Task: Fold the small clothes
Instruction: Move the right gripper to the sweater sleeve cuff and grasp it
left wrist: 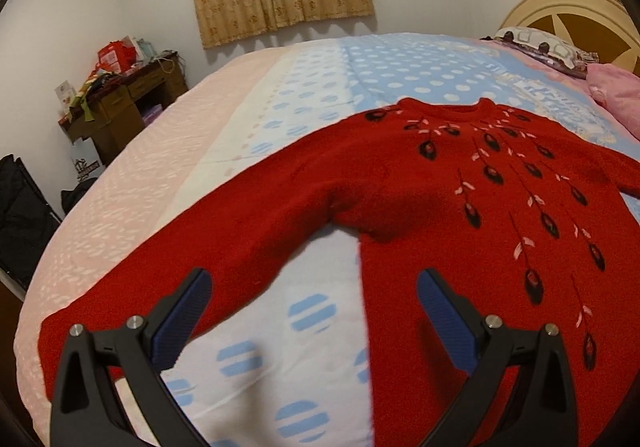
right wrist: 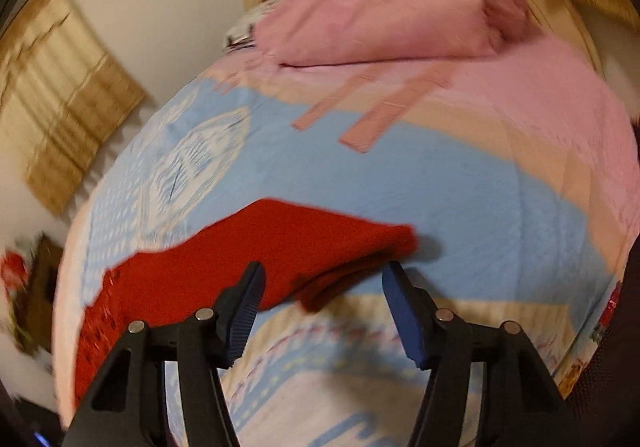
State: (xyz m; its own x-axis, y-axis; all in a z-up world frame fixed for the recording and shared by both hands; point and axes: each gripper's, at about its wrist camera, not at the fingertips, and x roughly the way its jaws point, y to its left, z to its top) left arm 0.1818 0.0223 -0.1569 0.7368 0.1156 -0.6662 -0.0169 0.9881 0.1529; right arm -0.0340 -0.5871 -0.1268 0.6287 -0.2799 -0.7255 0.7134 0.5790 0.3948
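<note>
Left gripper [left wrist: 314, 299] and right gripper [right wrist: 322, 287] hover agape over red sweater [left wrist: 440, 207].

Lit evenly by warm, dim indoor light, no glare. Left wrist view fairly sharp, faintly soft near the red sweater [left wrist: 420, 207]. Right wrist view heavily smeared by motion, worst at the curtain [right wrist: 60, 107] and pink pillow [right wrist: 384, 3]. Soft shadow beside the sleeve end. Strong fisheye bending, dark vignette at corners.
</note>
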